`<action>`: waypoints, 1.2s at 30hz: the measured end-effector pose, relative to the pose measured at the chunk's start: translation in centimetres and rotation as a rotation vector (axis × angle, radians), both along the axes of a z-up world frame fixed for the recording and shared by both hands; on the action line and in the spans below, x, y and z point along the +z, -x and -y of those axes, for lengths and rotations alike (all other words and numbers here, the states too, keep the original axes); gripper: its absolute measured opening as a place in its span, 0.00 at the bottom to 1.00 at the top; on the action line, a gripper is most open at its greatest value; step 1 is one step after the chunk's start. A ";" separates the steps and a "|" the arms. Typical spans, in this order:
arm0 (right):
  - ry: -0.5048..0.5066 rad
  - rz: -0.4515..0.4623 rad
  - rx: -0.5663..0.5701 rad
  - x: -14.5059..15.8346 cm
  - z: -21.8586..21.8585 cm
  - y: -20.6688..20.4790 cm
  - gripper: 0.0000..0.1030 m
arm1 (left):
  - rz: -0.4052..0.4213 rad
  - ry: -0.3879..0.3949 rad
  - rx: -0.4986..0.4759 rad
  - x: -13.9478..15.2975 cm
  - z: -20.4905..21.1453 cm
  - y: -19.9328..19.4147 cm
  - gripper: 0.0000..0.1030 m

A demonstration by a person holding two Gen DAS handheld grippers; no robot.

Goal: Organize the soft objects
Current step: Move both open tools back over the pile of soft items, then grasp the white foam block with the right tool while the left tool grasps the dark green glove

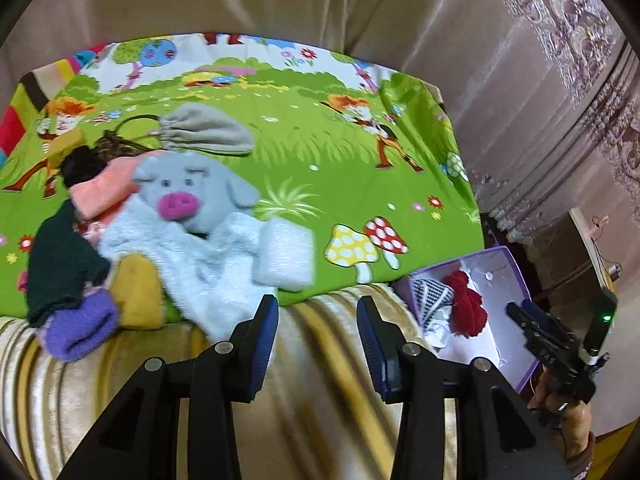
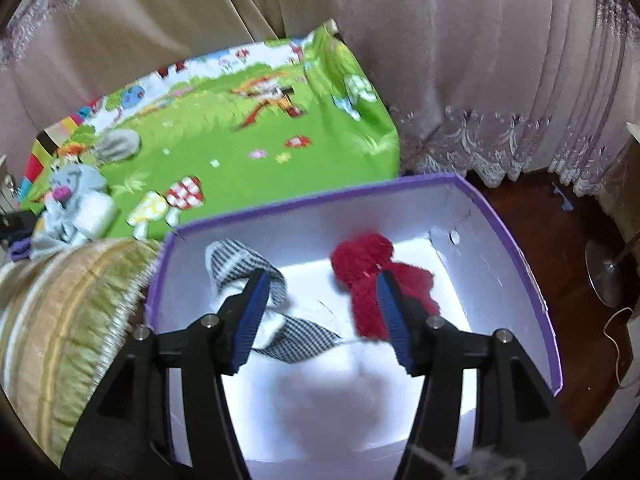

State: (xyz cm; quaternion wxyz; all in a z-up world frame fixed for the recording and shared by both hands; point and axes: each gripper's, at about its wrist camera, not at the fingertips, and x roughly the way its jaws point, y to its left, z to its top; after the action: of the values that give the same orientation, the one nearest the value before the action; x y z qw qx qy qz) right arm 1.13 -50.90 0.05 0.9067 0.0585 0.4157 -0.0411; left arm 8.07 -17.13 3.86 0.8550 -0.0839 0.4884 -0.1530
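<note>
The left gripper [image 1: 317, 312] is hovering with its 2 blue-padded fingers spread wide and nothing between them, above the striped beige and gold sofa cushion [image 1: 132, 364] at the near edge of the bright green cartoon-printed sheet [image 1: 320, 152]. Just ahead and to its left, a pile of soft things is lying on that sheet: a grey plush pig with a pink snout [image 1: 188, 192] is resting on a fluffy pale blue towel [image 1: 208, 272], with a folded peach cloth [image 1: 106, 192], a dark green knitted piece [image 1: 60, 264], a rolled purple fleece sock [image 1: 80, 332] and a yellow cloth [image 1: 138, 292] crowding beside it, and a grey drawstring pouch [image 1: 204, 128] is sitting farther back. The right gripper [image 2: 320, 308] is hanging over the open purple cardboard box with a white inside [image 2: 520, 240], its fingers also parted wide and gripping nothing. Inside the box, a black-and-white checked cloth [image 2: 248, 260] is lying on the left half and a fuzzy red knitted piece [image 2: 368, 264] on the right half, both beneath the fingers. The box is standing just beside the cushion, next to the hanging beige lace-trimmed curtain [image 2: 480, 100].
</note>
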 end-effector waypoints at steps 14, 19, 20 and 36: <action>-0.088 0.122 0.127 6.5 -7.8 -1.4 0.75 | 0.018 0.007 0.147 0.0 -9.1 1.8 0.41; -0.087 0.100 0.180 7.0 -11.1 -2.8 0.76 | 0.020 0.008 0.187 -0.1 -11.9 2.4 0.46; -0.096 0.098 0.187 7.0 -11.4 -3.0 0.76 | 0.020 0.007 0.194 -0.2 -12.4 2.5 0.48; -0.163 -0.041 0.299 5.3 -19.1 -7.5 0.76 | -0.003 0.033 0.318 -1.1 -18.9 1.8 0.60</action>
State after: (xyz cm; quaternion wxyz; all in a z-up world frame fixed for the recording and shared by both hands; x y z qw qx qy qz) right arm 8.64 -31.76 5.34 0.8863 0.0684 0.4401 0.1270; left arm 6.31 1.75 2.76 0.8663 -0.1743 0.4675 -0.0234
